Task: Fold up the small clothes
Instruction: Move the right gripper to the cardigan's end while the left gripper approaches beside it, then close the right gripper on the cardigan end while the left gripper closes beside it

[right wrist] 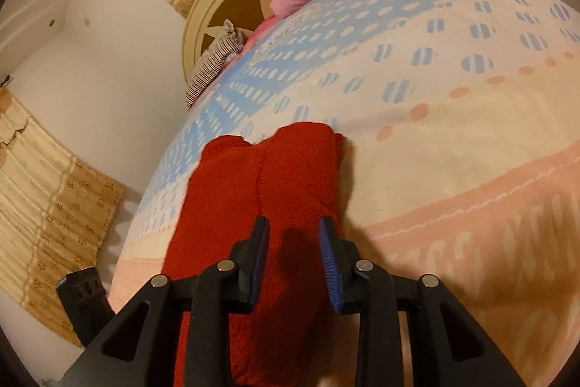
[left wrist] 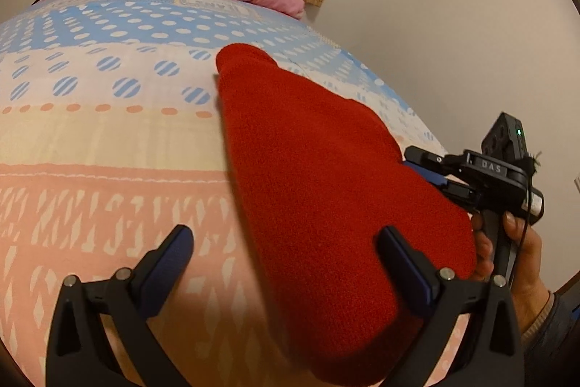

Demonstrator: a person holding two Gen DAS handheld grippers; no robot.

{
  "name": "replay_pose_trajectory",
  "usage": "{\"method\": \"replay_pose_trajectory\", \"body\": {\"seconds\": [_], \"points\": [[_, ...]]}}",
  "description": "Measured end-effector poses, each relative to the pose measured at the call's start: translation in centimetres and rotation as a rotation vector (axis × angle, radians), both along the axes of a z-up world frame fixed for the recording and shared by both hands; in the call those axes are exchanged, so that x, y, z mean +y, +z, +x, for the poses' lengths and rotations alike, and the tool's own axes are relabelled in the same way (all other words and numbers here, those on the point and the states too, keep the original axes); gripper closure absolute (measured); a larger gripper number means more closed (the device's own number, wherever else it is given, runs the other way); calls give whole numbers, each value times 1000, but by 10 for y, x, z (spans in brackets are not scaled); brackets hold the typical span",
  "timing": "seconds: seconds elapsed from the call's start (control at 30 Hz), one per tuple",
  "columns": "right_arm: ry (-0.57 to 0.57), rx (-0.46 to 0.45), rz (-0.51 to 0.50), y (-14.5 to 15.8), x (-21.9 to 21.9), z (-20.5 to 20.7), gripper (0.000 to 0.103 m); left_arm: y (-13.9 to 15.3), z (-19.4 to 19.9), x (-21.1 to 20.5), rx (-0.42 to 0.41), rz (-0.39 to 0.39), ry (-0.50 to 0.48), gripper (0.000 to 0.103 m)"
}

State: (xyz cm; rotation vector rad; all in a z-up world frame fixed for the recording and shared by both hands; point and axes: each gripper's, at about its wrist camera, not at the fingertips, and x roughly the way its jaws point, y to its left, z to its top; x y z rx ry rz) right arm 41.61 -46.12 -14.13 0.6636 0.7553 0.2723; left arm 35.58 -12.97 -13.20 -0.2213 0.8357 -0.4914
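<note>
Red fleece garment (left wrist: pixel 326 191) lies on the patterned bedsheet (left wrist: pixel 108 140), apparently already doubled lengthwise; exact type cannot be told.

Left gripper (left wrist: pixel 286 263): jaws wide, one finger over the cloth, the other over bare sheet; nothing held.

Right gripper (right wrist: pixel 294 260): jaws part-open, straddling the garment's near end; whether the pads touch fleece cannot be told.

Judgement: next fold pending. Pinch both layers at the near edge, lift low, carry toward the far end (right wrist: pixel 290 136), align edges, then release.
</note>
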Motion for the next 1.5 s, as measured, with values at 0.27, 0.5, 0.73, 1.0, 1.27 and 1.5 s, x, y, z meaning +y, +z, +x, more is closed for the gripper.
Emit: {"method": "replay_pose_trajectory", "body": {"seconds": [0.27,0.5,0.73,1.0,1.27,1.5], "points": [[-78,18,63,-10,-22,5,35,-3,3,-2,22,3,-7,0],[22,18,21,-7,-8,27,35,-2,1,-3,17,12,-8,0],[109,24,20,-12,3,43,47,-2,2,-5,17,16,-9,0],[155,11,64,-20,10,45,69,-1,0,-7,9,11,-41,8],[131,-5,-22,-17,21,42,70,0,-1,-12,7,-6,-94,28],[117,-26,-40,-15,22,38,72,3,-2,-16,-9,10,-106,40]]}}
